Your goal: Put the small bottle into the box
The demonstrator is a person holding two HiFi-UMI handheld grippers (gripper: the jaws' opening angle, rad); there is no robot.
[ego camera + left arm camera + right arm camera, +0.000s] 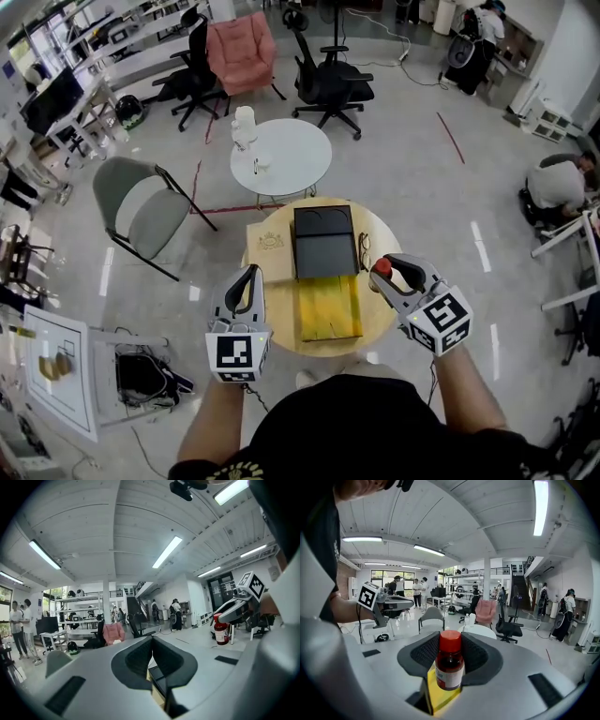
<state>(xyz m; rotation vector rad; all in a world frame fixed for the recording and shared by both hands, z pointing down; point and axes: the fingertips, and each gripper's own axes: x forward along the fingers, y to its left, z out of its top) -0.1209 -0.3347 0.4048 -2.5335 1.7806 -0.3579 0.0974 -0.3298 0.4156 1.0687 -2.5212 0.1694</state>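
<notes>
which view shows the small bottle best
The right gripper view: the small bottle sits at the centre, close up, clamped by the right tool, with its red cap and label plain. The head view shows only its red cap at that tool's tip. The left gripper view shows it whole but small, far right.

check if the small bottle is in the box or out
Out: the right gripper clamps the small bottle upright, off to the right of the box.
</notes>
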